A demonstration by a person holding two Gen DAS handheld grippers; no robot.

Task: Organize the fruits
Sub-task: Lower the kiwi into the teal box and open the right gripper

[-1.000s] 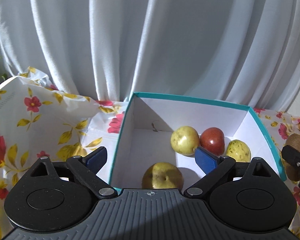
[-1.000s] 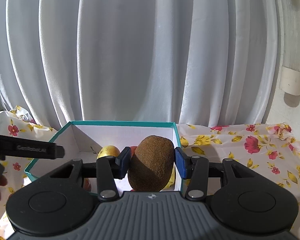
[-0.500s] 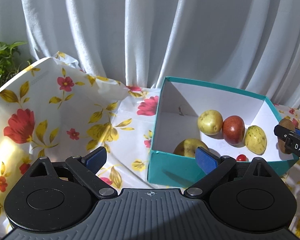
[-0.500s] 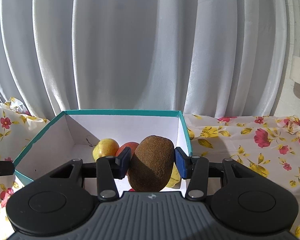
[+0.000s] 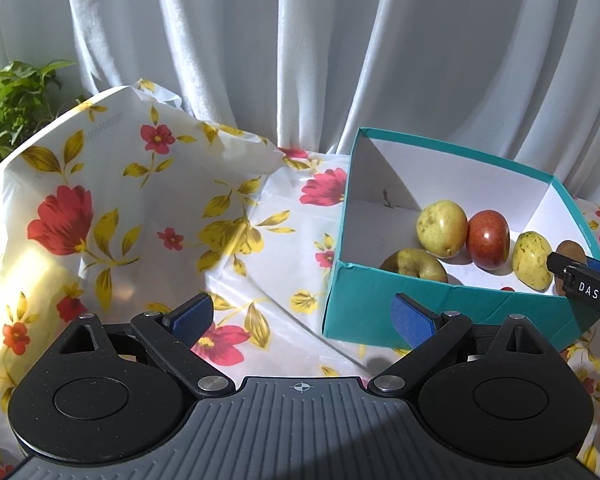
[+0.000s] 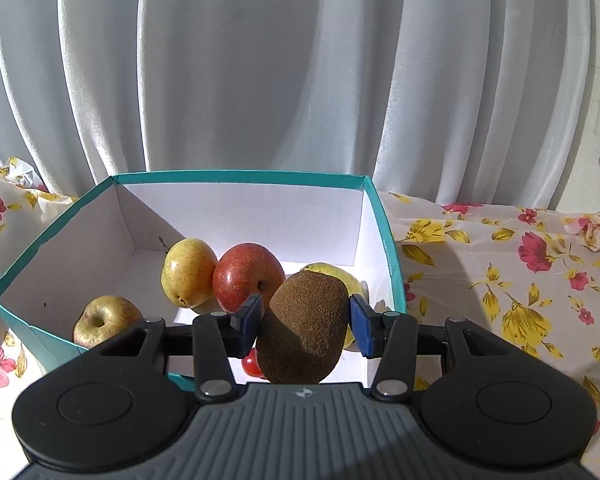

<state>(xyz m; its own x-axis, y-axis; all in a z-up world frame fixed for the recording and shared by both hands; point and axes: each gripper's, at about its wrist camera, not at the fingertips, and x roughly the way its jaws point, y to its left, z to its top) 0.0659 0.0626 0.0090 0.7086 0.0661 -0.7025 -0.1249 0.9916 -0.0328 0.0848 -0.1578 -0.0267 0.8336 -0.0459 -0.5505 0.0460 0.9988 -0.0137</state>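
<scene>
Fruit already fills part of the teal cardboard box with white walls (image 6: 380,216): ahead of my right tongs (image 6: 304,322) lie a russet-yellow apple (image 6: 100,320), a yellow-green pear (image 6: 188,270) and a red apple (image 6: 246,276). My left tongs (image 5: 302,316) gape wide over the flowered plastic tablecloth (image 5: 140,208), gripping nothing. My right tongs clench the fuzzy brown kiwi (image 6: 304,328) above the box's right end; I judge releasing it remains.

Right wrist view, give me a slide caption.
Right gripper holds a kiwi over the teal box of fruit.
</scene>
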